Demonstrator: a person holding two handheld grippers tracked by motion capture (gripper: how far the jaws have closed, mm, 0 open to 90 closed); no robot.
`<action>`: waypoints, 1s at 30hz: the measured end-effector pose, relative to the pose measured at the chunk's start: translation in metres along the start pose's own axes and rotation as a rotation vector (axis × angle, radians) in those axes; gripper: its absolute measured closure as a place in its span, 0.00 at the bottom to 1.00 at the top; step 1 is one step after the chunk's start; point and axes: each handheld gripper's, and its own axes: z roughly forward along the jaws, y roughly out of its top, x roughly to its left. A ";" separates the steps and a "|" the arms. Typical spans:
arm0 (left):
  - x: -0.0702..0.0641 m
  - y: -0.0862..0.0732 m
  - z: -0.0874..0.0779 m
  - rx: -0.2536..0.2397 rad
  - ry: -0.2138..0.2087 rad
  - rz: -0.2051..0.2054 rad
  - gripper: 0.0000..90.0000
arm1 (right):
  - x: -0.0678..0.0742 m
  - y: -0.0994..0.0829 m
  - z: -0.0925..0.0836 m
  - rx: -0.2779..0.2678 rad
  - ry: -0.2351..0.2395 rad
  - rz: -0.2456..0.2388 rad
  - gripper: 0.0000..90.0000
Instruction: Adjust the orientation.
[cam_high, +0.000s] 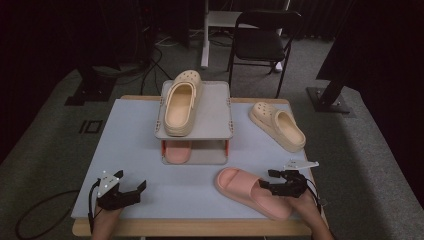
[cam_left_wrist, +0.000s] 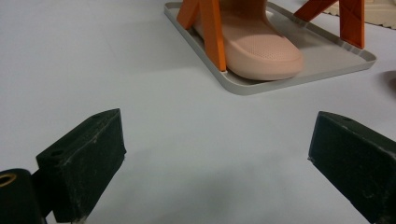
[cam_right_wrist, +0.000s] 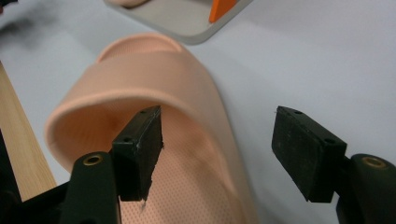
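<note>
My right gripper (cam_right_wrist: 217, 149) has its jaws apart, straddling the side edge of the pink slide (cam_high: 252, 192): one jaw is over the footbed just behind the strap, the other is outside over the table (cam_high: 135, 150). The pads aren't pressing yet, so nothing is held. The slide lies flat near the front right of the table, toe pointing toward the shoe rack (cam_high: 196, 125).

It looks like soft foam: light, with some give and a matte, textured footbed, so slip risk should be low. The best hold is probably the side wall where the strap meets the sole (the strap alone would likely flex and swing).

My left gripper (cam_high: 122, 192) is parked front left, jaws wide, empty. The matching pink slide (cam_left_wrist: 254, 49) sits on the rack's lower tray, a cream clog (cam_high: 182, 102) on top and a second clog (cam_high: 277, 126) on the table to the right.
</note>
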 end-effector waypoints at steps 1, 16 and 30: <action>0.000 0.000 0.000 -0.001 0.000 -0.001 0.04 | 0.000 0.000 0.002 0.008 0.002 -0.008 0.37; 0.001 0.000 0.000 0.002 0.000 0.001 0.04 | 0.004 0.011 0.021 0.067 0.061 -0.097 0.65; 0.001 -0.001 0.002 0.008 -0.001 0.003 0.04 | 0.008 0.015 0.024 0.081 0.009 -0.173 0.77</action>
